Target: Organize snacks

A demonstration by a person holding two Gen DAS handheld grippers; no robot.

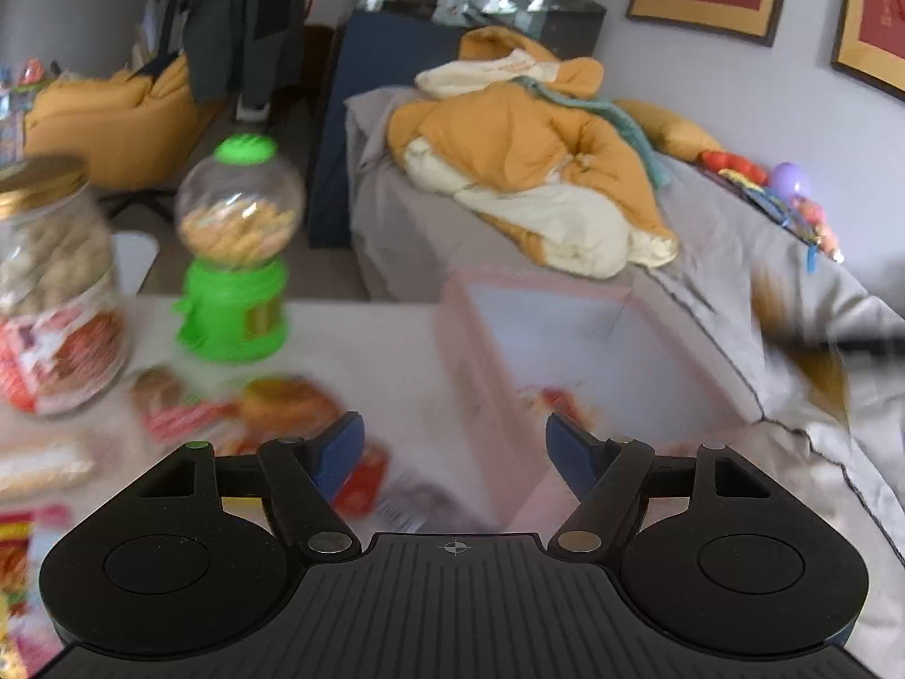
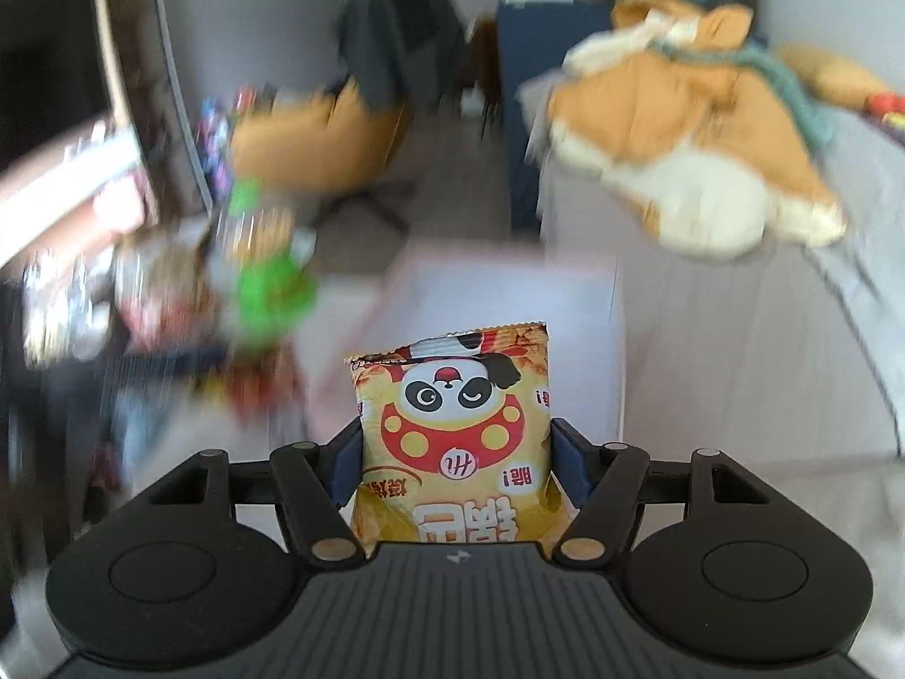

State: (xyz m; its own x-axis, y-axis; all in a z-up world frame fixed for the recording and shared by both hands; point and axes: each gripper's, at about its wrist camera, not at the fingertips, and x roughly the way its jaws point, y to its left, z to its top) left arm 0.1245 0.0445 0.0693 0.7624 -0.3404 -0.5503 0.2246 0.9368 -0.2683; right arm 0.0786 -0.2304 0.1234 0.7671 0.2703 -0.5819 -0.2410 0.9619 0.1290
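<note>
- Right gripper clamps a yellow snack bag with a panda print; both blue pads press its sides, bag upright and upside down to the camera.
- Left gripper jaws stand wide, nothing between them.
- Pink box: left wrist view looks down into it at 12 o'clock from the fingertips, with one red-and-yellow packet on its floor. Right wrist view shows the same pink box at 12 o'clock behind the held bag, interior mostly hidden.
- Left view only: loose snack packets on the table at 10 o'clock, a large clear jar with a gold lid at 9 o'clock, and a green candy dispenser at 11 o'clock, fairly sharp.
- Right view shows that side only as a smear; the green dispenser is barely readable at 10 o'clock.
- Both views: grey sofa at 2 o'clock carrying an orange and cream quilt.
</note>
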